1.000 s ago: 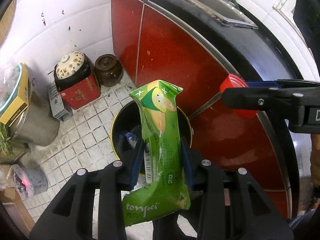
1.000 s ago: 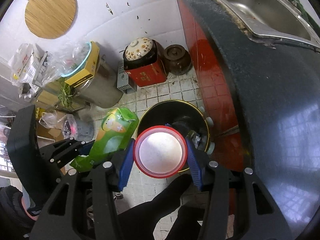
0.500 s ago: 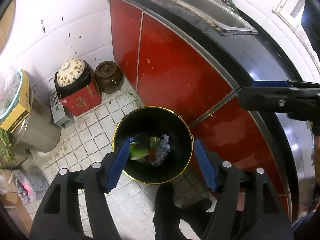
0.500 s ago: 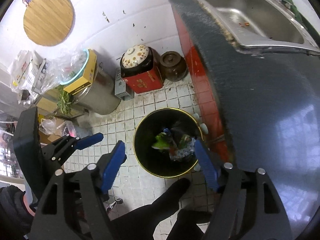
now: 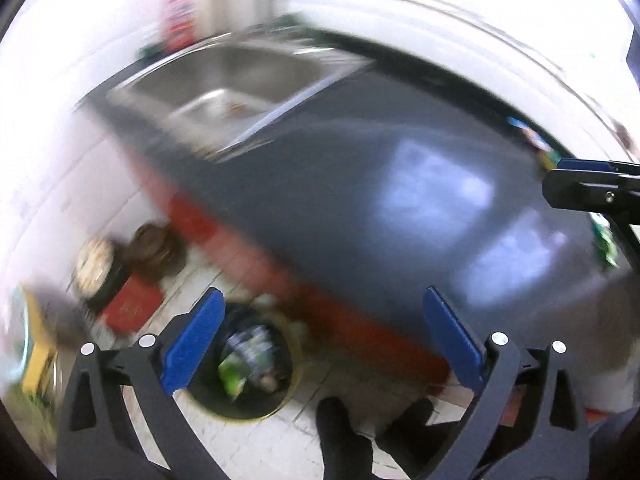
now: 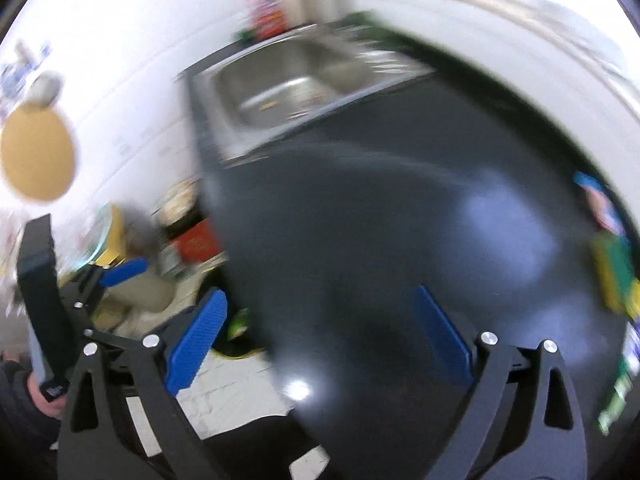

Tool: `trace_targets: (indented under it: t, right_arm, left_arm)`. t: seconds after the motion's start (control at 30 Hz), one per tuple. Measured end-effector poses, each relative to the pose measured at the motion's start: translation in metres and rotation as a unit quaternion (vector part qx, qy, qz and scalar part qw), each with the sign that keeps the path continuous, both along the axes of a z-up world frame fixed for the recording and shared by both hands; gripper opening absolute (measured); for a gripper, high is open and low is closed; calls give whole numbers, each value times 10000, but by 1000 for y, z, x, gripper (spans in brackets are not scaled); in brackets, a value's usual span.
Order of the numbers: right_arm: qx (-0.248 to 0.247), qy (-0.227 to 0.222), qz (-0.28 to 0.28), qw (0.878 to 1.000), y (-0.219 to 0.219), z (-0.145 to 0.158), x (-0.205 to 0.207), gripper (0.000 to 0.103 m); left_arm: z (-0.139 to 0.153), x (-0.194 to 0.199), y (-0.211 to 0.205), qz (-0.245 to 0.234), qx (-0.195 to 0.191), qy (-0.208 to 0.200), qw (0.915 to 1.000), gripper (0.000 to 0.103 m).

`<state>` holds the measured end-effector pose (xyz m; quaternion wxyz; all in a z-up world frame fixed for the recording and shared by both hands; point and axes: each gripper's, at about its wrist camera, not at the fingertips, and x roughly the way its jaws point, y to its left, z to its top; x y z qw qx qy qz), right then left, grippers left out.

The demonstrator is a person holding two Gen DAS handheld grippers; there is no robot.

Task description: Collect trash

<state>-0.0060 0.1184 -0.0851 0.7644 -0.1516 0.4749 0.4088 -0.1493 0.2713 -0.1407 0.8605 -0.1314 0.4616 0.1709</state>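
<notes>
Blue pads spread wide on the left tool (image 5: 320, 332), jaws opening, nothing between them. Left wrist view, heavily motion-blurred: black trash bin (image 5: 240, 408) with a yellowish rim stands on the white tiled floor (image 5: 280, 444), low and left of centre, just beside the red cabinet front (image 5: 360, 320). Green wrapper (image 5: 232, 374) and other crumpled trash lie inside the bin. Dark grey surface (image 5: 360, 184) fills the middle of the view, steel sink (image 5: 240, 88) set into its far left end. Red box with a floral lid (image 5: 120, 300) and a brown jar (image 5: 154, 244) sit on the floor at left, against the white wall. Right tool (image 5: 592, 190) enters from the right edge, above the surface. Colourful packets (image 5: 536, 144) lie on the surface at far right, too blurred to identify.

Right wrist view, also blurred: right tool (image 6: 320, 332) has its blue pads wide apart, jaws opening, empty, over the near edge of the surface (image 6: 380, 220). Sink (image 6: 292, 80) is far, centre-left. Blue and green packets (image 6: 612, 248) lie on the surface at the right edge. Bin is mostly hidden behind the surface edge; only a slice of rim (image 6: 236, 352) and a bit of green show. Left tool (image 6: 120, 274) is at left, held by a hand (image 6: 44, 400) at the lower left corner. Round wooden board (image 6: 36, 156) hangs on the left wall.
</notes>
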Motion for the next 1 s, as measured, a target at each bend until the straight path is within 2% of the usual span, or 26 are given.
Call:
trace_targets:
  t: [0.17, 0.27, 0.47, 0.57, 0.67, 0.83, 1.0]
  right_arm:
    - [24, -359, -1303, 9908, -122, 23, 40, 92]
    - [48, -522, -2072, 9769, -193, 33, 53, 92]
    - [97, -568, -2983, 9527, -293, 35, 59, 92]
    - [125, -529, -3228, 9449, -321, 30, 60, 92]
    - [120, -507, -3332, 9414, -336, 24, 61, 92]
    - [80, -447, -3340, 9415, -346, 15, 74, 92]
    - [-22, -294, -3287, 9440, -346, -3, 97, 92]
  left_arm:
    - [23, 77, -85, -1334, 78, -224, 9908, 96]
    - [35, 118, -145, -2077, 100, -378, 9774, 96]
    - [45, 160, -238, -2980, 194, -406, 9535, 96]
    - [45, 174, -263, -3207, 276, -361, 9461, 96]
    - [40, 190, -271, -3284, 274, -312, 9436, 96]
    - [33, 209, -279, -3310, 204, -204, 9432, 96]
    - [16, 251, -282, -3262, 251, -40, 9450, 96]
